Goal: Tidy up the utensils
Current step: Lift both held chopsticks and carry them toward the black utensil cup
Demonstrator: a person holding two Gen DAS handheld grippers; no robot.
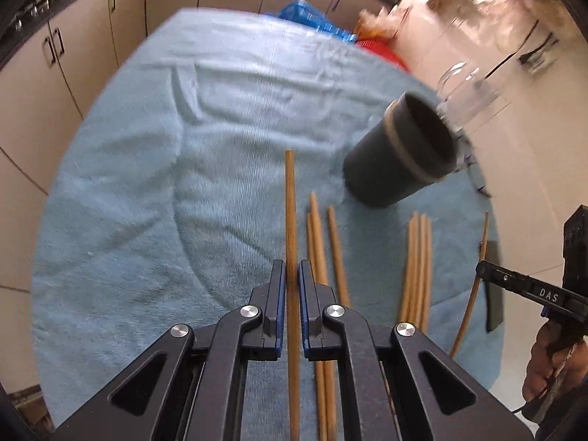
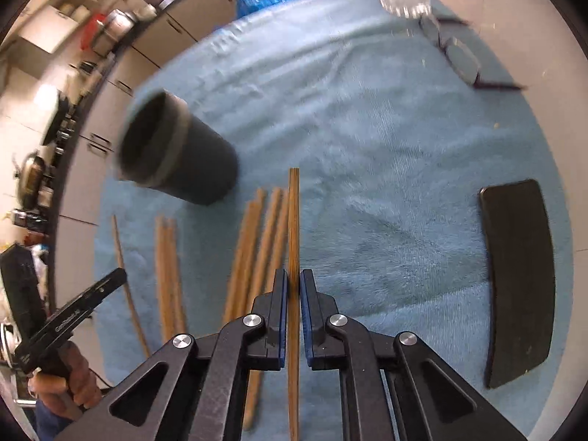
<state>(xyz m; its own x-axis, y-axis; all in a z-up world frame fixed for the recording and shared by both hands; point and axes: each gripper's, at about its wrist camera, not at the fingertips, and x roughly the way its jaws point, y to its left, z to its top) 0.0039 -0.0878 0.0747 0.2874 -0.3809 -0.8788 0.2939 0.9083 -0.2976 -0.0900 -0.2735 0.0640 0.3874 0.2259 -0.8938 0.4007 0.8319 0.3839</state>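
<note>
the dark cup (image 1: 400,154) stands ahead-right of the left gripper (image 1: 292,275), seemingly empty, though blurred. each gripper pinches one wooden chopstick (image 1: 291,213); the right gripper (image 2: 293,283) clamps another chopstick (image 2: 293,220). loose chopsticks (image 1: 417,268) lie on the blue towel (image 1: 147,183); cabinets (image 1: 73,55) beyond.

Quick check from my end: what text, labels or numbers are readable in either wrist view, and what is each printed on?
"DAS": white letters on the arm of the right gripper, seen in the left wrist view.
A short white line of print on the arm of the left gripper, seen in the right wrist view: too blurred to read.
No print shows on the dark cup, the chopsticks or the black phone.
</note>
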